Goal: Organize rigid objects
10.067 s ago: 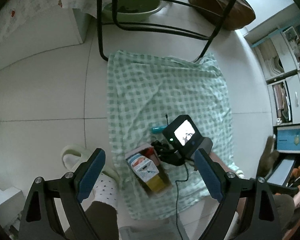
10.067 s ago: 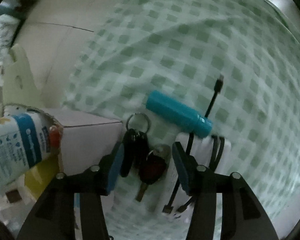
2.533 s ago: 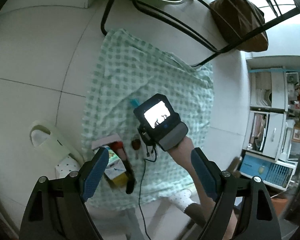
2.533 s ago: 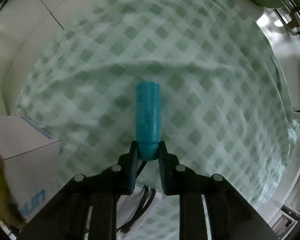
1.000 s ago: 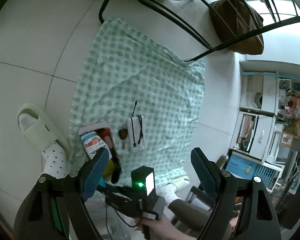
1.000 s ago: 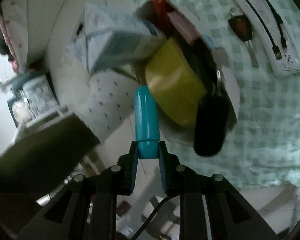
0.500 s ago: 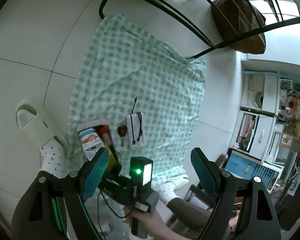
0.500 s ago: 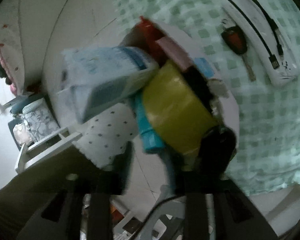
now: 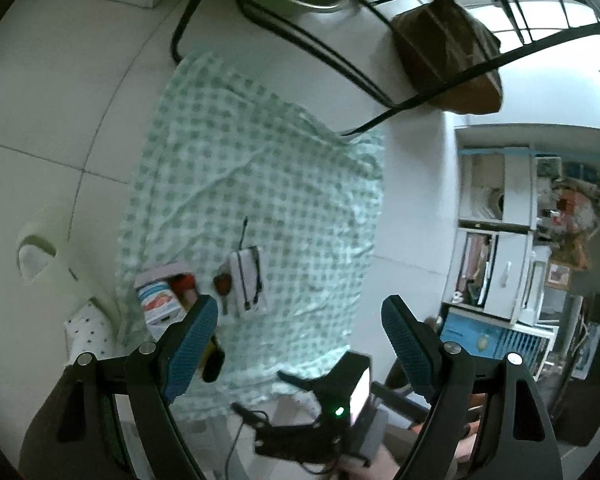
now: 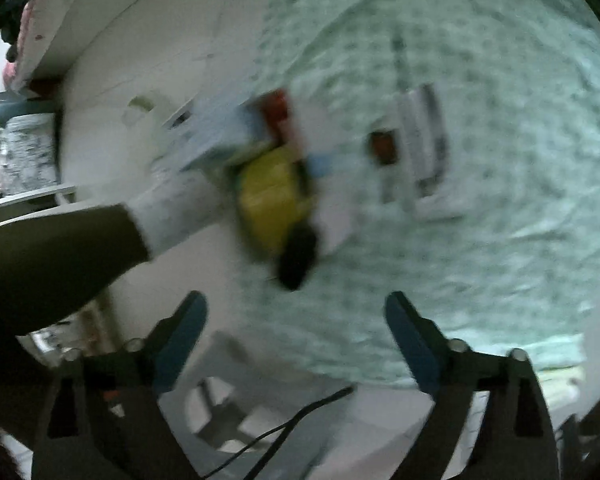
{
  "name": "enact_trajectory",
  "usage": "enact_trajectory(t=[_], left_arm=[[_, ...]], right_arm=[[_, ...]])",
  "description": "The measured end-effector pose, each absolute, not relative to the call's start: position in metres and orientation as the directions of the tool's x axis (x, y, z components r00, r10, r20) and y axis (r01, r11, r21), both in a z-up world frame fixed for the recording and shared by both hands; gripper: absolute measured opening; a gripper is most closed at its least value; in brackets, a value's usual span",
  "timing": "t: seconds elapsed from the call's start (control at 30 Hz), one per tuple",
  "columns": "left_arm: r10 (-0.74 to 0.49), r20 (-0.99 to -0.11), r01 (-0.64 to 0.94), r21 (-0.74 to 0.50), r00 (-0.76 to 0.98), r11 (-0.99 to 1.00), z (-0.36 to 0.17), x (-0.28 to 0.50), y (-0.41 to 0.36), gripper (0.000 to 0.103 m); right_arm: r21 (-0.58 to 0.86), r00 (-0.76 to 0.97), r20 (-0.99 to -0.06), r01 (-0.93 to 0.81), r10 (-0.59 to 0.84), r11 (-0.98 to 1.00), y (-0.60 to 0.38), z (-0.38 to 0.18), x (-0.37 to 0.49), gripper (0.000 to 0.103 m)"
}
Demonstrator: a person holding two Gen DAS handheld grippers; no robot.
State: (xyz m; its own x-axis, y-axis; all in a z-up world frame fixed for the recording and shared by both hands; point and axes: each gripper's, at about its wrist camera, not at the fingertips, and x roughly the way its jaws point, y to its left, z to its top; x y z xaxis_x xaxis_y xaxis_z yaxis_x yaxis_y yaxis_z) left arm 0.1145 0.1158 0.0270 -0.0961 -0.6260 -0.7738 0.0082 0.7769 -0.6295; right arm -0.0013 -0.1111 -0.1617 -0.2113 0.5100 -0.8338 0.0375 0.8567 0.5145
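A small box (image 9: 162, 286) full of items stands at the near left of a green checked cloth (image 9: 260, 184). In the blurred right wrist view the box (image 10: 340, 216) holds a yellow item (image 10: 272, 200), a blue-white carton (image 10: 212, 136) and a black item (image 10: 298, 258). A white power bank with cables (image 9: 247, 282) and a red key (image 9: 222, 284) lie beside the box; they also show in the right wrist view, the power bank (image 10: 424, 148) right of the key (image 10: 382, 148). My left gripper (image 9: 296, 344) is open, high above the cloth. My right gripper (image 10: 296, 340) is open and empty, seen low in the left wrist view (image 9: 300, 412).
A pale slipper (image 9: 40, 256) and a dotted sock (image 9: 90, 336) lie left of the cloth on the white tiled floor. A black metal chair frame (image 9: 340, 68) with a brown bag (image 9: 448, 56) stands past the cloth. Shelves (image 9: 500, 260) are at the right.
My right gripper held the teal tube over the box, then opened and pulled back from it without the tube. The left gripper stayed high and open.
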Motion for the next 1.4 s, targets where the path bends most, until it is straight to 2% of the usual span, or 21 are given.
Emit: enact_trajectory(t=[0.07, 0.1, 0.13, 0.2, 0.23, 0.27, 0.3, 0.37, 0.5, 0.67, 0.73, 0.8, 1.03, 1.13, 1.27, 1.37, 1.4], left_arm=[[-0.669, -0.736, -0.018, -0.671, -0.106, 0.741, 0.023, 0.111, 0.116, 0.088], [-0.688, -0.715, -0.032, -0.690, -0.120, 0.723, 0.019, 0.110, 0.115, 0.095], [-0.696, -0.707, -0.037, -0.698, -0.120, 0.715, 0.016, 0.110, 0.115, 0.097], [-0.680, -0.728, -0.025, -0.681, -0.091, 0.732, 0.016, 0.111, 0.118, 0.101], [-0.637, -0.768, 0.015, -0.639, -0.062, 0.769, 0.020, 0.112, 0.117, 0.102], [-0.597, -0.801, 0.054, -0.599, -0.040, 0.799, 0.023, 0.112, 0.116, 0.102], [-0.560, -0.828, 0.086, -0.560, -0.023, 0.824, 0.026, 0.113, 0.114, 0.102], [-0.485, -0.875, 0.125, -0.480, 0.008, 0.868, 0.030, 0.113, 0.114, 0.102], [-0.336, -0.942, 0.129, -0.331, 0.022, 0.935, 0.025, 0.116, 0.121, 0.102], [-0.236, -0.971, 0.114, -0.230, 0.036, 0.966, 0.024, 0.117, 0.123, 0.102], [-0.217, -0.975, 0.114, -0.211, 0.039, 0.971, 0.024, 0.118, 0.117, 0.102], [-0.202, -0.979, 0.117, -0.197, 0.037, 0.973, 0.022, 0.119, 0.115, 0.102], [-0.211, -0.977, 0.101, -0.212, -0.019, 0.972, 0.017, 0.127, 0.106, 0.102], [-0.171, -0.985, 0.123, -0.173, -0.025, 0.977, 0.013, 0.129, 0.104, 0.102], [-0.114, -0.993, 0.165, -0.113, -0.003, 0.980, 0.013, 0.127, 0.094, 0.102], [-0.088, -0.996, 0.181, -0.086, 0.005, 0.980, 0.014, 0.125, 0.086, 0.102], [-0.077, -0.997, 0.188, -0.074, 0.009, 0.979, 0.014, 0.124, 0.084, 0.102]], right_arm=[[0.473, -0.192, -0.868, -0.033, 0.459, 0.880, -0.124, -0.167, 0.010, 0.099], [0.450, -0.182, -0.884, -0.079, 0.431, 0.889, -0.126, -0.171, 0.014, 0.100], [0.412, -0.170, -0.905, -0.125, 0.389, 0.903, -0.126, -0.175, 0.017, 0.100], [0.273, -0.131, -0.960, -0.233, 0.249, 0.933, -0.124, -0.195, 0.022, 0.100], [0.223, -0.122, -0.973, -0.283, 0.195, 0.933, -0.121, -0.206, 0.022, 0.100], [0.195, -0.118, -0.979, -0.323, 0.166, 0.926, -0.120, -0.214, 0.022, 0.095], [0.185, -0.114, -0.982, -0.356, 0.154, 0.916, -0.118, -0.221, 0.022, 0.079], [0.197, -0.124, -0.979, -0.379, 0.161, 0.904, -0.109, -0.238, 0.025, 0.057], [0.246, -0.136, -0.968, -0.385, 0.210, 0.889, -0.093, -0.259, 0.038, 0.044], [0.280, -0.140, -0.959, -0.362, 0.246, 0.889, -0.079, -0.284, 0.059, 0.044], [0.338, -0.175, -0.939, -0.324, 0.295, 0.884, -0.078, -0.296, 0.063, 0.037], [0.367, -0.204, -0.925, -0.277, 0.319, 0.888, -0.080, -0.307, 0.065, 0.035], [0.344, -0.181, -0.933, -0.188, 0.311, 0.920, -0.078, -0.329, 0.075, 0.032], [0.314, -0.140, -0.947, -0.191, 0.290, 0.930, -0.072, -0.327, 0.081, 0.032], [0.326, -0.115, -0.944, -0.205, 0.308, 0.923, -0.074, -0.316, 0.083, 0.011], [0.367, -0.097, -0.930, -0.151, 0.355, 0.918, -0.084, -0.297, 0.080, 0.009], [0.374, -0.086, -0.927, -0.145, 0.365, 0.916, -0.088, -0.290, 0.081, 0.002]])
